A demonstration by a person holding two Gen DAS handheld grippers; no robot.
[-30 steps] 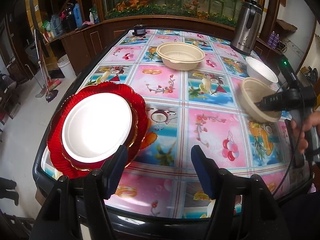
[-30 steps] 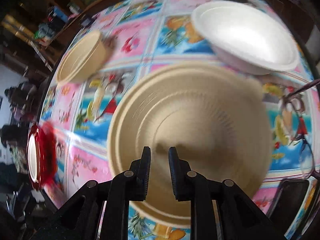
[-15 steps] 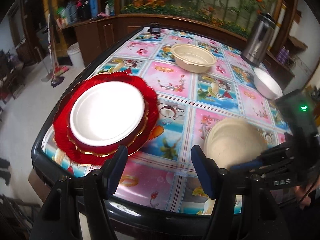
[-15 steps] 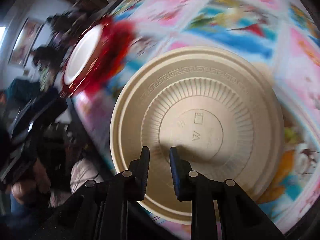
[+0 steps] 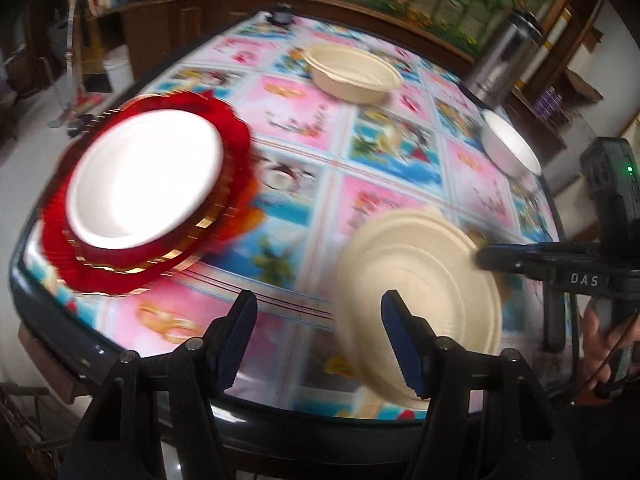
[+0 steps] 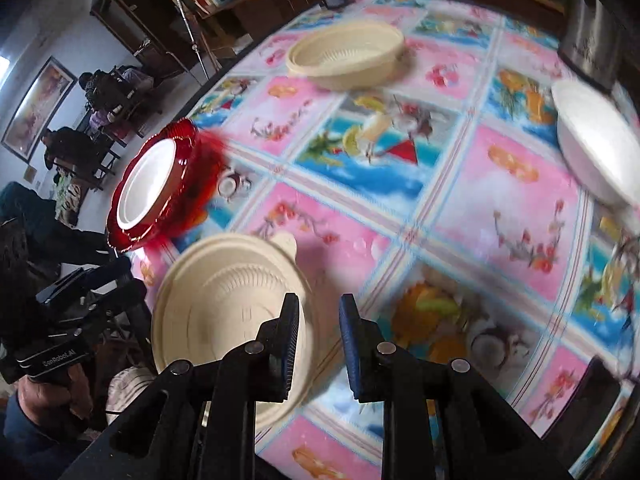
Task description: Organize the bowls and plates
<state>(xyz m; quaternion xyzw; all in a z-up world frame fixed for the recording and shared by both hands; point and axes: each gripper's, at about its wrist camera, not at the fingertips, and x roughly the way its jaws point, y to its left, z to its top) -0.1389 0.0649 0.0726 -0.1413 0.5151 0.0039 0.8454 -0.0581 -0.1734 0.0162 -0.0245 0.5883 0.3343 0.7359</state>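
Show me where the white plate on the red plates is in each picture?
Left wrist view: the white plate is at the left, on the stacked red plates near the table's edge.
Right wrist view: the white plate is small, at the left, seen nearly edge-on.
Shared landmark: the tan bowl standing upright at the far side of the table.

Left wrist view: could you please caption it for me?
Open left gripper above the table, between red plates and a tilted beige bowl.

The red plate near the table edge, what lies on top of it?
A white plate lies on the red plate. It covers the centre, so only the red scalloped rim shows.
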